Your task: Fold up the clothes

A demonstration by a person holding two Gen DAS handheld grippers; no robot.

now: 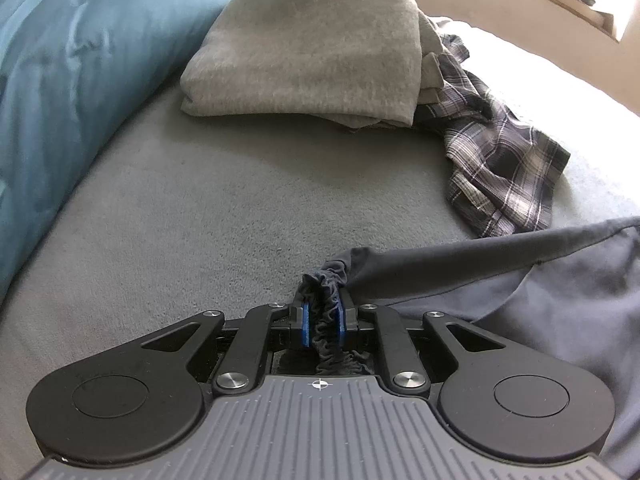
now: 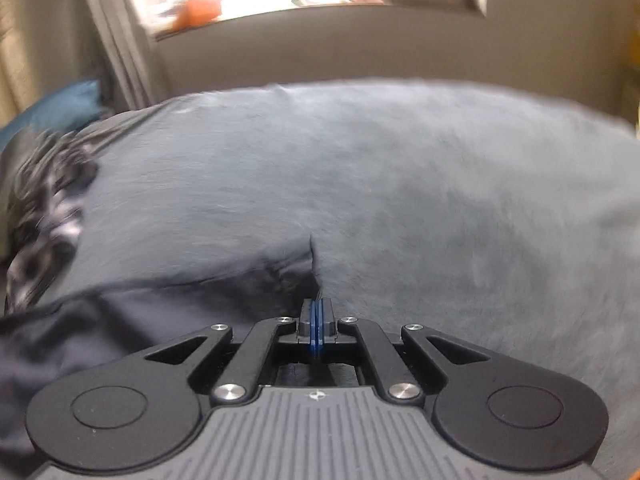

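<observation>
A dark navy garment (image 1: 520, 280) stretches from the right side of the left wrist view to my left gripper (image 1: 322, 312), which is shut on a bunched edge of it between blue pads (image 1: 305, 322). In the right wrist view the same dark garment (image 2: 160, 288) lies at lower left, and my right gripper (image 2: 316, 312) is shut on a thin edge of it where a fold rises. Both grippers sit low over the grey bed cover (image 1: 200, 220).
A folded grey garment (image 1: 308, 44) lies at the back, beside a crumpled plaid shirt (image 1: 500, 160). A teal duvet (image 1: 60, 80) runs along the left. The plaid shirt (image 2: 44, 208) shows blurred at left, with a wall and window sill (image 2: 320, 12) beyond the bed.
</observation>
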